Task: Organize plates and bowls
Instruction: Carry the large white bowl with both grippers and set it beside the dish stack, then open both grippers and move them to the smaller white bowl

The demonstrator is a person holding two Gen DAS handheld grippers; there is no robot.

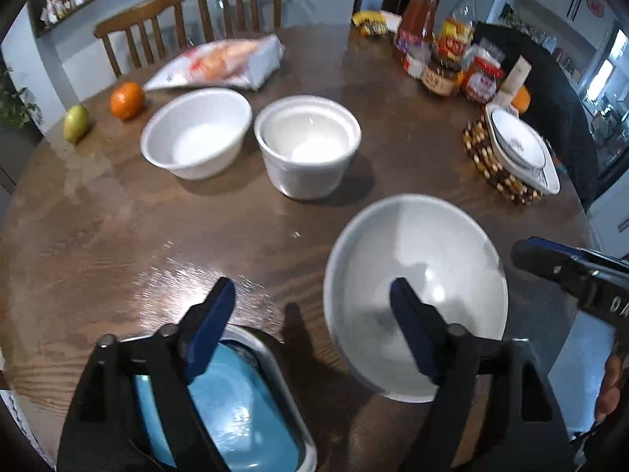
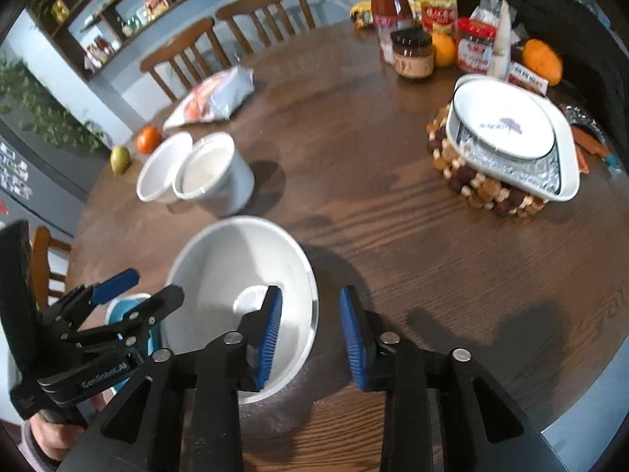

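Both feeds look evenly lit to me, cool indoor light, neither dim nor harsh. On the left wrist view I get a streaky glare on the desk (image 1: pixel 196 283) around seven o'clock, and a small hot spot inside the near white bowl (image 1: pixel 416 287). That bowl's rim smears with motion blur; the bottles (image 1: pixel 440 39) at one o'clock are soft too. On the right wrist view the bowl throws a dark shadow toward three o'clock, and a blotchy shadow lies on the wood at five o'clock. Fisheye bending curves the desk edge, and black vignette fills every corner. The shelves (image 2: pixel 118 19) at eleven o'clock are blurred.
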